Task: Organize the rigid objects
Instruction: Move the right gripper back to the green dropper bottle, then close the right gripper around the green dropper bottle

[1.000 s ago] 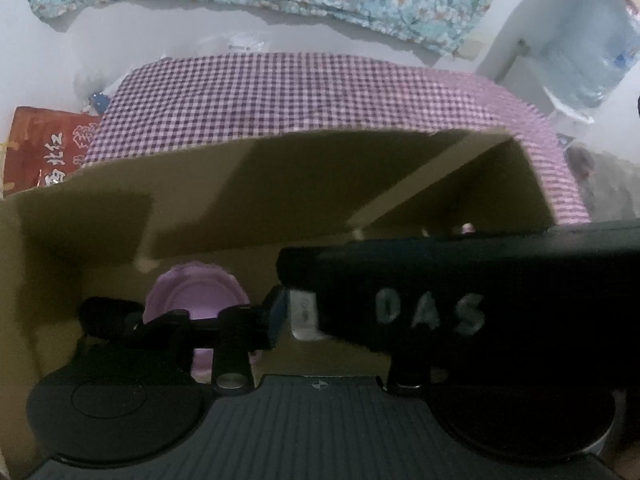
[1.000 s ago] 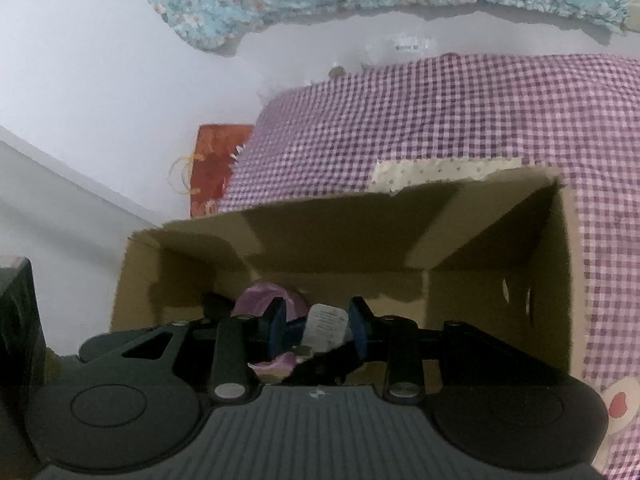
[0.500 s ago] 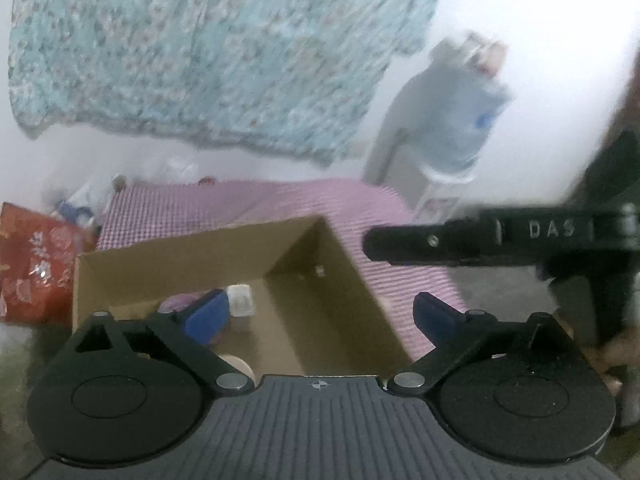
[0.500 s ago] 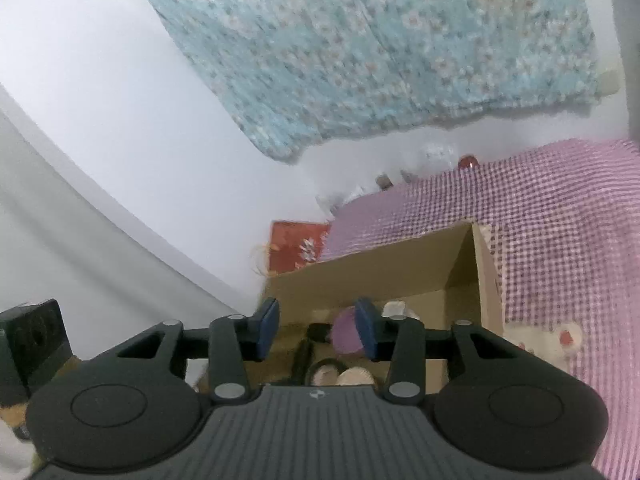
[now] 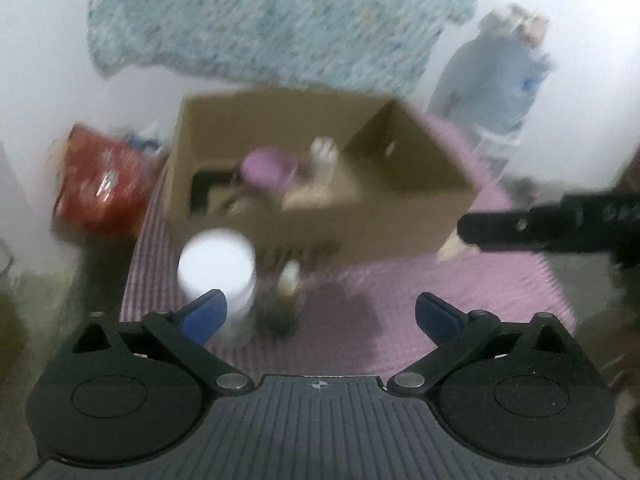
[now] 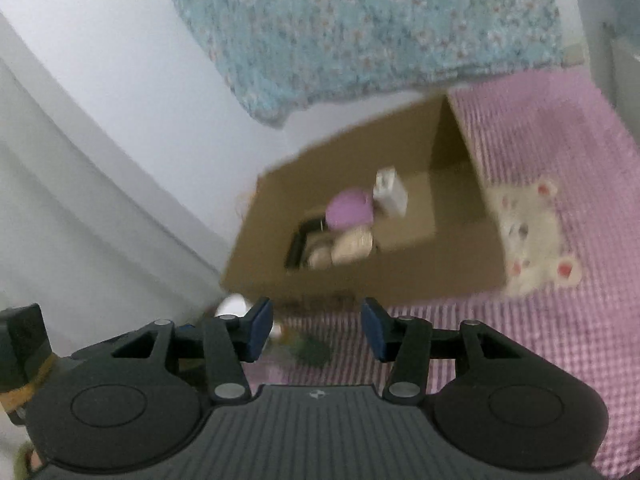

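Both views motion-blurred. One open cardboard box [image 5: 360, 224] sits on a pink-and-white checked cloth [image 5: 400, 312] covering the surface.

Box contents, counted as far as blur allows:
- one purple round item [image 6: 349, 209], about mid-box
- one small white bottle [image 6: 389, 192], just right of the purple item and farther in
- two tan round pieces [image 6: 352, 245], near side of the purple item
- one black item [image 6: 300, 240], at the left of the box floor

Outside the box, on the cloth at its near-left corner: one white cylindrical container [image 5: 218, 268], upright, and just to its right one small dark object with a pale top [image 5: 286, 300], too blurred to identify. One white plush toy with pink spots [image 6: 532, 240] lies against the box's right wall.

Left gripper [image 5: 320, 312]: jaws spread wide, nothing between them, above the cloth on the near side of the box. The left blue pad overlaps the white container in view; contact cannot be told.

Right gripper [image 6: 316, 334]: jaws part open and opening, nothing between them, near the box's front wall.

Surroundings: one red bag [image 5: 100, 184] left of the box, one floral blue-green cloth [image 6: 360, 28] hanging on the far wall, one large water bottle [image 5: 500, 80] at far right.
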A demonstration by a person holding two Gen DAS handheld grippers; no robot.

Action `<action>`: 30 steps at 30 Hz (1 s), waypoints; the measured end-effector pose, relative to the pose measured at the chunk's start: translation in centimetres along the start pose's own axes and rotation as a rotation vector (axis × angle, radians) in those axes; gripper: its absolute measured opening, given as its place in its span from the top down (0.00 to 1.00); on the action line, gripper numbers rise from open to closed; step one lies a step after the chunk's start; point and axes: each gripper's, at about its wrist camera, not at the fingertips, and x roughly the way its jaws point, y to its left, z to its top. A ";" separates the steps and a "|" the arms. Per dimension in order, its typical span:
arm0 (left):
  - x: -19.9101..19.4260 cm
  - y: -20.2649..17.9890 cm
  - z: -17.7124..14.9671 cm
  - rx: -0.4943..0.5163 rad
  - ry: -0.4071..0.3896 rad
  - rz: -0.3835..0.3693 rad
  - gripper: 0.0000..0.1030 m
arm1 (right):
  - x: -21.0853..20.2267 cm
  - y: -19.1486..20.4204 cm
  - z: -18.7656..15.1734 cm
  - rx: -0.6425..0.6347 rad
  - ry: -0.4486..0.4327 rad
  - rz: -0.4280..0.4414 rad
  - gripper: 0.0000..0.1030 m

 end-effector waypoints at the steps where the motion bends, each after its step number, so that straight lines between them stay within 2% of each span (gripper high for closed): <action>1: 0.8 0.1 -0.7 0.007 0.012 0.015 0.05 | 0.8 0.4 -0.5 -0.013 0.021 -0.004 0.50; 8: 4.1 0.0 -4.1 0.118 -0.010 0.072 0.27 | 6.3 3.9 -1.9 -0.187 0.138 -0.033 0.50; 9: 4.5 0.0 -4.3 0.122 -0.013 0.072 0.28 | 7.2 4.3 -1.8 -0.214 0.153 -0.040 0.50; 12: 5.1 0.5 -5.1 0.104 -0.017 0.073 0.42 | 9.2 5.4 -2.0 -0.283 0.189 -0.046 0.53; 17: 6.5 1.3 -5.3 0.076 -0.012 0.082 0.55 | 11.6 6.4 -2.6 -0.375 0.239 -0.050 0.58; 22: 7.2 1.5 -5.5 0.074 -0.025 0.093 0.60 | 13.4 7.3 -2.7 -0.445 0.268 -0.052 0.60; 25: 7.5 1.5 -5.6 0.074 -0.037 0.097 0.63 | 14.2 7.4 -2.6 -0.461 0.280 -0.052 0.62; 27: 7.7 1.6 -5.7 0.070 -0.041 0.099 0.67 | 14.6 7.5 -2.7 -0.467 0.285 -0.038 0.67; 30: 7.8 1.7 -5.7 0.063 -0.050 0.103 0.70 | 14.7 7.7 -2.9 -0.475 0.280 -0.033 0.68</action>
